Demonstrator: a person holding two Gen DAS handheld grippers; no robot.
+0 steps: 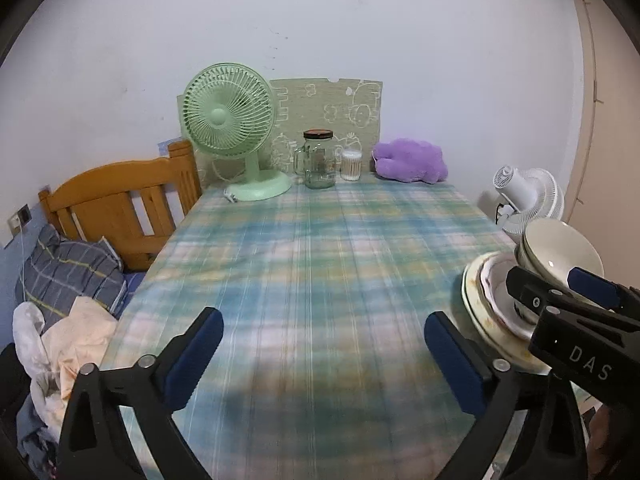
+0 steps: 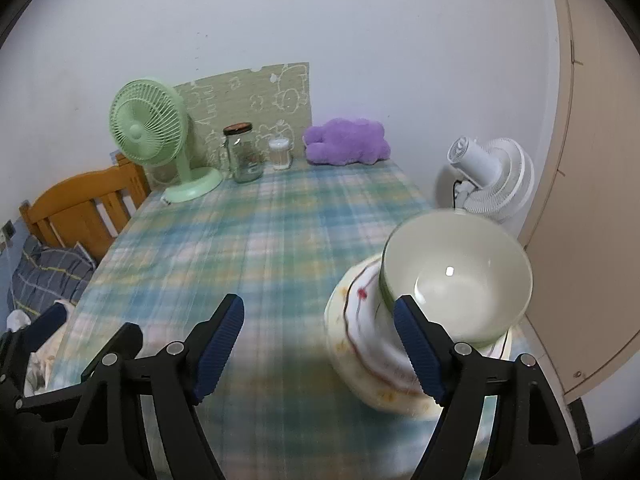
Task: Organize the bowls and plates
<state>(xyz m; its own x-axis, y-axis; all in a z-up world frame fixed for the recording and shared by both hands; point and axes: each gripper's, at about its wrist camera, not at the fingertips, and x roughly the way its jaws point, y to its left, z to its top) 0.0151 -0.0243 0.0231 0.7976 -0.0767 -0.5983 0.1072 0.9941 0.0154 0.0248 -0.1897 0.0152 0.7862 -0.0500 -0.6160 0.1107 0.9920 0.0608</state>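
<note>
The desk (image 1: 304, 264), under a plaid cloth, carries the clutter at its far end by the wall — green fan (image 1: 228, 120), plush (image 1: 408, 160), lidded jar (image 1: 319, 160), a tub of swabs (image 1: 351, 165) — probably to leave the middle free for sorting. The task's crockery is at the near right edge: plates (image 2: 352, 344) nested largest at the bottom, bowls (image 2: 460, 276) stacked on them, the top one showing nothing inside. Jar contents are unclear. Right tool (image 2: 320, 352) is spread wide, one pad beside the bowl, gripping nothing. Left tool (image 1: 324, 356) is likewise apart — over bare cloth.
</note>
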